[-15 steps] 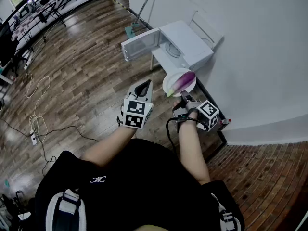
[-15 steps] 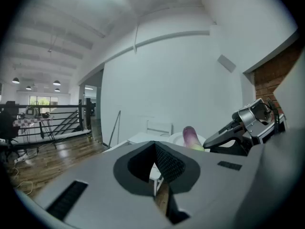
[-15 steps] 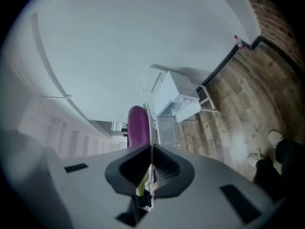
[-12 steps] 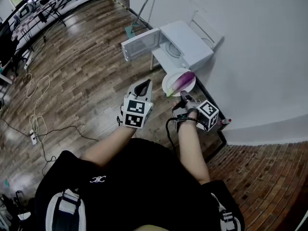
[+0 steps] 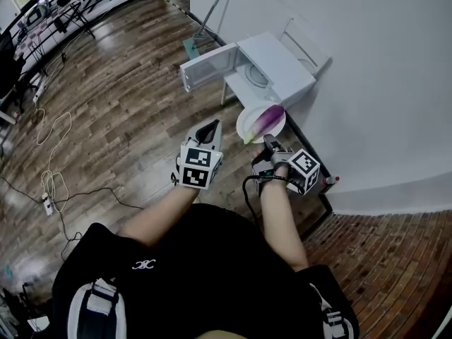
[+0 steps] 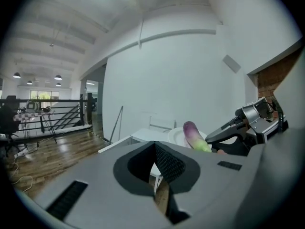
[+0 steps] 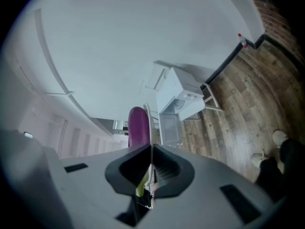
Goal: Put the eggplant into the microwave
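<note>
Right gripper view: plate edge-on, eggplant btm hidden.

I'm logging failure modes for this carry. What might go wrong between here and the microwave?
1. The right gripper pinches only the rim of the plate. The plate may tilt, and the eggplant lying loose on it could roll off.
2. The plate might clip the open door of the microwave when going in.
3. The left gripper is shut and empty, so it gives the plate no support.
</note>
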Demonstrator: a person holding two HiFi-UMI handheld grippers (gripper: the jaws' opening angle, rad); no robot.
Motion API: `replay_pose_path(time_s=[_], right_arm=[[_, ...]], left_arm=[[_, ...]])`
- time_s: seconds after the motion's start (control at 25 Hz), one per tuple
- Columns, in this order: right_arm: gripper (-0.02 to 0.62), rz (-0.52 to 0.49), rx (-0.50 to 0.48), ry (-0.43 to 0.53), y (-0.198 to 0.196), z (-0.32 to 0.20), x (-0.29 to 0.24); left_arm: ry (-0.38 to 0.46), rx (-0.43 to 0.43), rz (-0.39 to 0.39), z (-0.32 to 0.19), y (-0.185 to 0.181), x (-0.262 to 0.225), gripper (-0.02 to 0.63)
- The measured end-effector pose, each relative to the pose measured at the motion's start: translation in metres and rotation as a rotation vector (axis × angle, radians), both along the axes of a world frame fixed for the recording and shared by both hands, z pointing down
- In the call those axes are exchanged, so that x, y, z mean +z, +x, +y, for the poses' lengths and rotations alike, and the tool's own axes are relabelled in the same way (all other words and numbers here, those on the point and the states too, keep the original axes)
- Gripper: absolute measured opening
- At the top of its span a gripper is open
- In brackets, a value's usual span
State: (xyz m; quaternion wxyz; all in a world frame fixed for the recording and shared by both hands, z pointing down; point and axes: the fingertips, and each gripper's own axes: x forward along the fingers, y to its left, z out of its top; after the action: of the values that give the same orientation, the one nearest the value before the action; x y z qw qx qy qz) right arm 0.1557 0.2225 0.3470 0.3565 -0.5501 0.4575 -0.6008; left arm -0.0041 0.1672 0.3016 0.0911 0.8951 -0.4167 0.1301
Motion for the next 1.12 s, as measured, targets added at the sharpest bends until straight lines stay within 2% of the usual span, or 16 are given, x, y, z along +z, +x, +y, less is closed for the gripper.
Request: replay_pose_path(time_s=[0.68, 1.12], right_arm=[[0.026, 0.004, 0.041, 0.008, -0.068, -0.073, 0.015], [0.026, 0.016, 0.030, -0.003, -0.082, -0.113, 0.021]], left_arm=[[-0.035, 0.045, 0.026, -0.077, -0.076, 0.025, -0.001], [-0.057, 0.023, 0.046, -0.103, -0.104, 0.034, -0.002]])
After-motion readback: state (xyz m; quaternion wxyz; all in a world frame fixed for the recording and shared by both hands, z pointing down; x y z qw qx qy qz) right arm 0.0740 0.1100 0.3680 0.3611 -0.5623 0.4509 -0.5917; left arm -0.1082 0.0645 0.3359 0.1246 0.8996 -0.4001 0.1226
